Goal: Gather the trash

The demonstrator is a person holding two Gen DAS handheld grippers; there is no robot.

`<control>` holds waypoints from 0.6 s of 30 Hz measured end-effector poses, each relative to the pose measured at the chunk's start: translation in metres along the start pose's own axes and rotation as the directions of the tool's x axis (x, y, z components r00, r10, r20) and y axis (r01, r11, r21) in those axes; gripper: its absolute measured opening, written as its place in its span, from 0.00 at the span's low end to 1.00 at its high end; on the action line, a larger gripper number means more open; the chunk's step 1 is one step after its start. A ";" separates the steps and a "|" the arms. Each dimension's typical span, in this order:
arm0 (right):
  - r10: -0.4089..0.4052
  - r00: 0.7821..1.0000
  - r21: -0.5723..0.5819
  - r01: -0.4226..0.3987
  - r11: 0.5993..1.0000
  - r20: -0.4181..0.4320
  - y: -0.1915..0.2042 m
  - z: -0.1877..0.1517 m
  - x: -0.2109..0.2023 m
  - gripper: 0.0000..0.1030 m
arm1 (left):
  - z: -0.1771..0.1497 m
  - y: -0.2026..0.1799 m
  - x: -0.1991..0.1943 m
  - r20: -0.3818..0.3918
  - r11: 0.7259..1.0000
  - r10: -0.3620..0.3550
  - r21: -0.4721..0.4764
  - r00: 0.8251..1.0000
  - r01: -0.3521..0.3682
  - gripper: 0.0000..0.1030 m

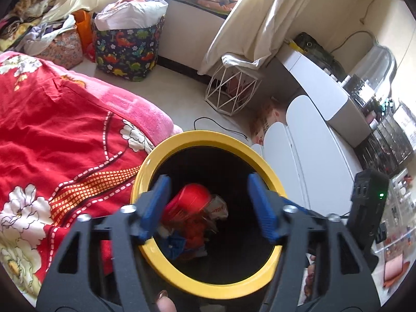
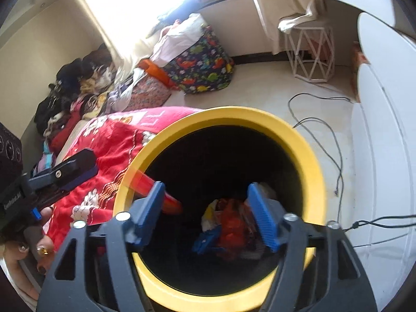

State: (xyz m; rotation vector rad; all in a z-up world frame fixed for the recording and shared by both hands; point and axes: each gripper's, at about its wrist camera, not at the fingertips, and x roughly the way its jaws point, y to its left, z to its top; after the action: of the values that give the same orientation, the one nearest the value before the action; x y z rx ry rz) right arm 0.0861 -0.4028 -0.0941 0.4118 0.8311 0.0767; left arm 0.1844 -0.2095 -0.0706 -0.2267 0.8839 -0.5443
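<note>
A yellow-rimmed trash bin [image 1: 182, 140] [image 2: 309, 156] with a dark inside stands next to the bed. My left gripper [image 1: 210, 205] is open above the bin's mouth. A blurred red cup [image 1: 191, 202] is in the air just below its fingers, over the wrappers on the bin floor. In the right wrist view the cup is a red streak [image 2: 153, 187] at the bin's left rim. My right gripper [image 2: 208, 213] is open and empty over the bin. Red, blue and white wrappers [image 2: 226, 228] lie at the bottom.
A bed with a red floral blanket [image 1: 52, 135] lies left of the bin. White cabinet doors [image 1: 306, 150] and a cluttered desk stand to the right. A white wire stool [image 1: 231, 88], a dinosaur-print bag [image 1: 127, 49] and a black cable [image 2: 322, 130] are on the floor.
</note>
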 end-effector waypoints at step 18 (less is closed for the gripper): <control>-0.008 0.959 -0.139 0.050 0.989 0.284 0.054 -0.018 -0.054 0.94 | -0.021 0.018 -0.092 0.242 0.977 0.201 0.017 0.949 -0.211 0.89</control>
State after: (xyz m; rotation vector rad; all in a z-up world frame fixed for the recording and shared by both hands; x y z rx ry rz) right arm 0.0415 -0.3594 -0.0464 0.2652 0.5444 0.0489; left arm 0.1277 -0.1443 -0.0292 -0.1549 0.6510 -0.3317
